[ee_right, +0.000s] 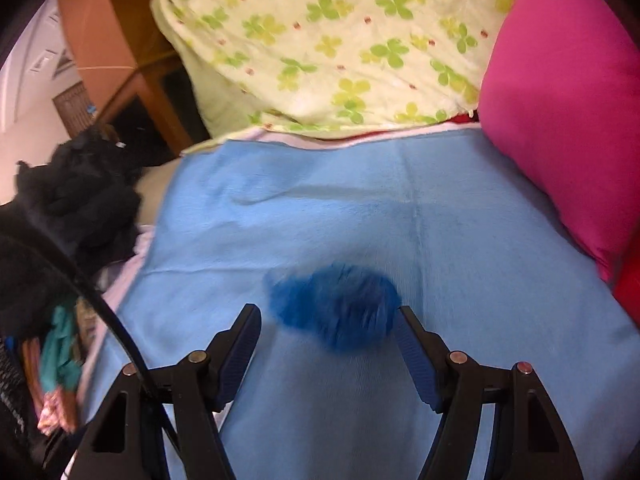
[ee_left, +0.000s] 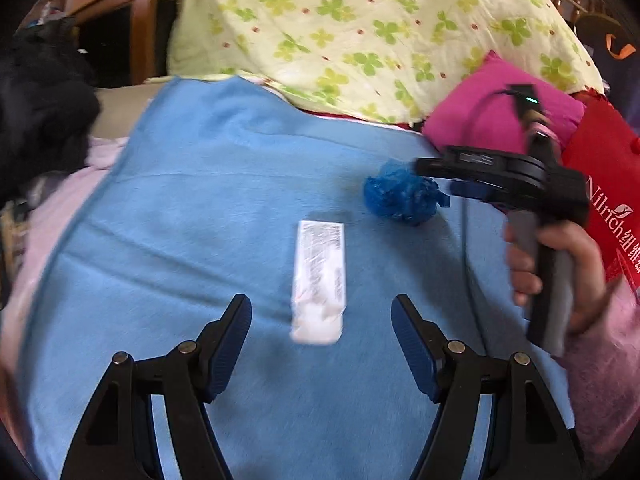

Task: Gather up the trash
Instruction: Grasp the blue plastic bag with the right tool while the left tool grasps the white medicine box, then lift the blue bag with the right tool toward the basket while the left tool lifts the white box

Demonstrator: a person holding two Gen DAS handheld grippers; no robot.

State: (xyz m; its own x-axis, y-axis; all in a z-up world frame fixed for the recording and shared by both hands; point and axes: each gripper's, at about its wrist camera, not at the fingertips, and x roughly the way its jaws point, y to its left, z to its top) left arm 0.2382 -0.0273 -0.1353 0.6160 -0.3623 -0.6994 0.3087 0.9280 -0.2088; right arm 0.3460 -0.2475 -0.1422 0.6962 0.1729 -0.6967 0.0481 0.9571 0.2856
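While both tongs stand spread and empty, we line each up with its own scrap on the blue blanket (ee_left: 200,208).

On the left, our left tongs (ee_left: 322,316) frame the white wrapper (ee_left: 319,280), whose long axis runs away from us, near end just between the tips. To the right, the right tongs (ee_right: 328,326) reach the crumpled blue plastic wad (ee_right: 334,304), its right edge at or touching one finger; blur hides which. The wrapper's print is unreadable, and the red bag (ee_left: 608,184) is cut off.
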